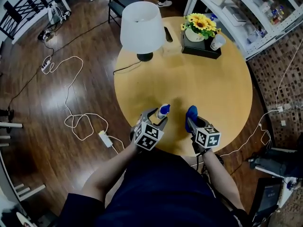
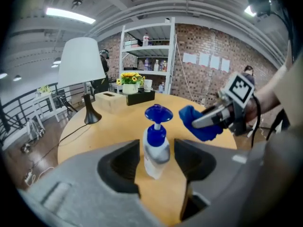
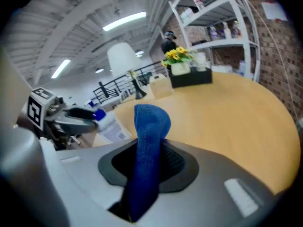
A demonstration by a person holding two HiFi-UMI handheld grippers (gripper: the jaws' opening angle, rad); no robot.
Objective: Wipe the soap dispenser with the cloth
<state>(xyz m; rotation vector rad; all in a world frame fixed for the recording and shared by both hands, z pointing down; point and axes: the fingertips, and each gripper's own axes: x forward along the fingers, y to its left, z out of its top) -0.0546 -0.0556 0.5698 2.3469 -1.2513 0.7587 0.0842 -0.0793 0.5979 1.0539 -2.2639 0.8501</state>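
Dark plank floor [image 1: 71, 56] with loose white cables [image 1: 71, 103] surrounds one round wooden worktop [image 1: 189, 79].

Head view, count: one lamp [image 1: 140, 25] with a white shade, one black tray [image 1: 201, 50] carrying one pot of sunflowers [image 1: 201, 22] and one cup [image 1: 217, 41], one white shelf unit [image 1: 246, 13] beyond. Two hand-held grippers work side by side at the worktop's near edge. The left hand-held gripper [image 1: 160, 116] has one soap dispenser [image 1: 163, 111], the right hand-held gripper [image 1: 191, 121] has one blue cloth [image 1: 191, 112]. Dispenser and cloth are near each other but apart.

Left gripper view: jaws stand about half apart, closed on the clear body of the soap dispenser [image 2: 156, 148]. Its long axis runs near upright with a slight lean, blue pump head on top. Whether its base meets the worktop cannot be told. The cloth [image 2: 199, 122] sits to the right, level with the pump head.

Right gripper view: jaws are clamped on the cloth [image 3: 149, 150], nearly together. The cloth's long axis rises out of the jaws, ending in a rounded fold. The dispenser [image 3: 111, 126] shows at left, tilted in the other hand-held gripper, label side facing this camera
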